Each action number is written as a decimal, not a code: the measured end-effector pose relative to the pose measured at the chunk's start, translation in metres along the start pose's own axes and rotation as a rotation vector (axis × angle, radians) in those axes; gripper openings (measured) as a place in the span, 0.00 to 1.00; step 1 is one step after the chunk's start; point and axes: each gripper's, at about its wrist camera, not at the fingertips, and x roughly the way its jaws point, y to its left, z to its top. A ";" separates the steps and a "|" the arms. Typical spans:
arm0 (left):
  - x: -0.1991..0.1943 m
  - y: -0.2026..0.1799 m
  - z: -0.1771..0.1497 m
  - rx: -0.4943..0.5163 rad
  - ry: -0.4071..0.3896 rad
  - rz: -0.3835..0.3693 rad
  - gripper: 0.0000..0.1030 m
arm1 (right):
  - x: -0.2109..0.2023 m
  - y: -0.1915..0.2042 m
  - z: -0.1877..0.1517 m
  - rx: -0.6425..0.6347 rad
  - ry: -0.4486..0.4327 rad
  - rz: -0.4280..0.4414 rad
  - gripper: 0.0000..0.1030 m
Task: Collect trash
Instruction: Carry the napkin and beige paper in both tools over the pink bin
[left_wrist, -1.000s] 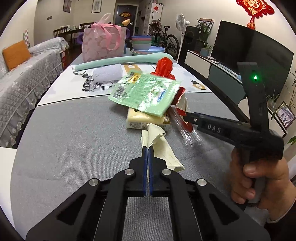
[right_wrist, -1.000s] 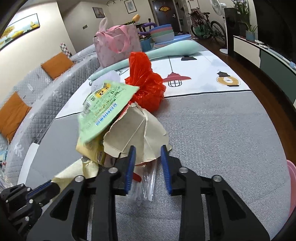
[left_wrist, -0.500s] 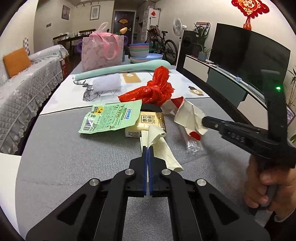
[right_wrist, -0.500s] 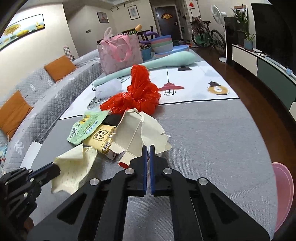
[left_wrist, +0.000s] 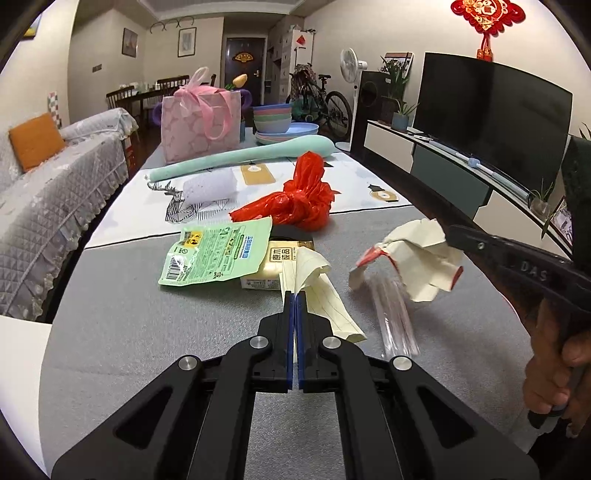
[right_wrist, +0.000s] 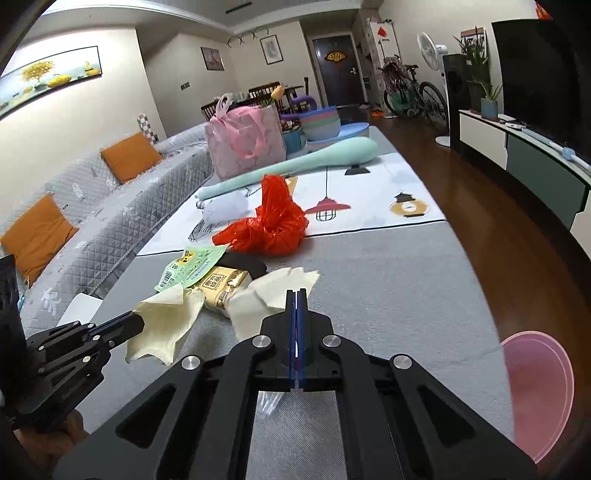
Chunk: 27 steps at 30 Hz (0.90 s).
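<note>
Your right gripper (right_wrist: 297, 293) is clamped tight on a crumpled cream carton scrap (left_wrist: 417, 254) with red print, held clear above the grey table (left_wrist: 147, 332). Your left gripper (left_wrist: 295, 295) pinches a yellowish lined paper (left_wrist: 317, 284) just as tightly. Just beyond them lie a beige snack pack (left_wrist: 280, 258), a green wrapper (left_wrist: 218, 254) and a knotted red plastic bag (left_wrist: 299, 199); a clear sleeve (left_wrist: 395, 317) lies under the scrap.

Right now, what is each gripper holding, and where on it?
Left gripper: lined yellow paper, by its near edge. Right gripper: crumpled paper cup, by one edge.
</note>
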 end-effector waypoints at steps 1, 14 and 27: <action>0.000 -0.001 0.000 0.003 -0.001 0.001 0.01 | -0.003 -0.001 0.000 0.000 -0.004 0.000 0.00; -0.010 -0.016 0.002 0.022 -0.037 0.012 0.01 | -0.044 -0.010 0.002 -0.018 -0.080 -0.026 0.00; -0.017 -0.041 0.001 0.049 -0.060 -0.001 0.01 | -0.075 -0.026 -0.003 -0.043 -0.122 -0.079 0.00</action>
